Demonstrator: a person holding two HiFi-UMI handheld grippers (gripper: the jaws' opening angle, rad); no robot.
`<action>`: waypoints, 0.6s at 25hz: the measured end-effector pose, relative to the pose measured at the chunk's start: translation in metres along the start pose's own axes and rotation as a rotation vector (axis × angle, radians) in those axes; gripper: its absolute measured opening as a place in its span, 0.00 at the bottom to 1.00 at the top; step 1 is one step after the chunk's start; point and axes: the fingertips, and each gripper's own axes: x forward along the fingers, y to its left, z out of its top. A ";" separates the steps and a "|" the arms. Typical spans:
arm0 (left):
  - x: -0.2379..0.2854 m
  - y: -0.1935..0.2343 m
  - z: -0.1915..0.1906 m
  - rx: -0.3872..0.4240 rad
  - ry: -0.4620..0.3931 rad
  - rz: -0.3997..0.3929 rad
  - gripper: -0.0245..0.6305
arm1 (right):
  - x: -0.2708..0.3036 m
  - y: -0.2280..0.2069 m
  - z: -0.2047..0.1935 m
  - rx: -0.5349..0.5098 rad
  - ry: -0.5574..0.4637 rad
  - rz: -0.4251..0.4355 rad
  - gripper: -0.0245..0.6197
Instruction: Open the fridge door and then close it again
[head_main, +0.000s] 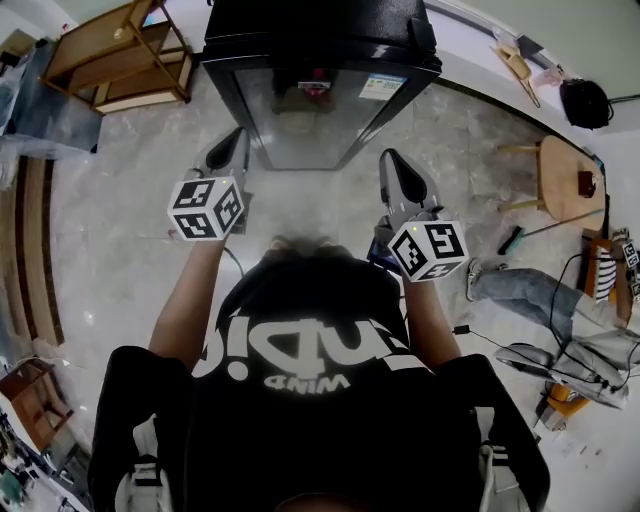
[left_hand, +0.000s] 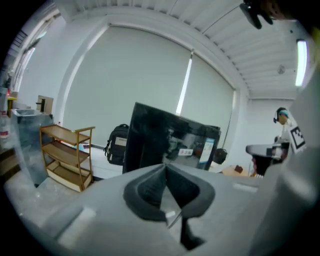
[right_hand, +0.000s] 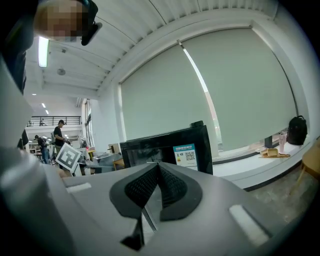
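Note:
A small black fridge (head_main: 318, 70) with a glass door (head_main: 310, 125) stands on the floor ahead, its door closed. It also shows in the left gripper view as the fridge (left_hand: 170, 142) and in the right gripper view as the fridge (right_hand: 167, 147), a short way beyond the jaws. My left gripper (head_main: 238, 142) hangs in the air just left of the door, shut with nothing in it; its tips (left_hand: 165, 166) meet. My right gripper (head_main: 392, 160) is right of the door, shut and empty, its tips (right_hand: 158, 164) touching. Neither gripper touches the fridge.
A wooden shelf rack (head_main: 120, 55) stands left of the fridge, with a black backpack (left_hand: 116, 144) between them. To the right are a round wooden table (head_main: 565, 178), cables and a seated person's legs (head_main: 530, 290). Other people (right_hand: 58, 134) stand far off.

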 end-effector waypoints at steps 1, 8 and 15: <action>-0.004 -0.009 0.006 0.016 -0.016 -0.008 0.04 | -0.001 -0.002 0.000 0.001 -0.002 0.011 0.04; -0.035 -0.042 0.036 0.141 -0.115 -0.043 0.04 | 0.000 -0.006 -0.002 0.003 0.006 0.057 0.04; -0.057 -0.047 0.041 0.156 -0.185 -0.019 0.04 | 0.008 -0.010 0.002 -0.018 0.008 0.091 0.04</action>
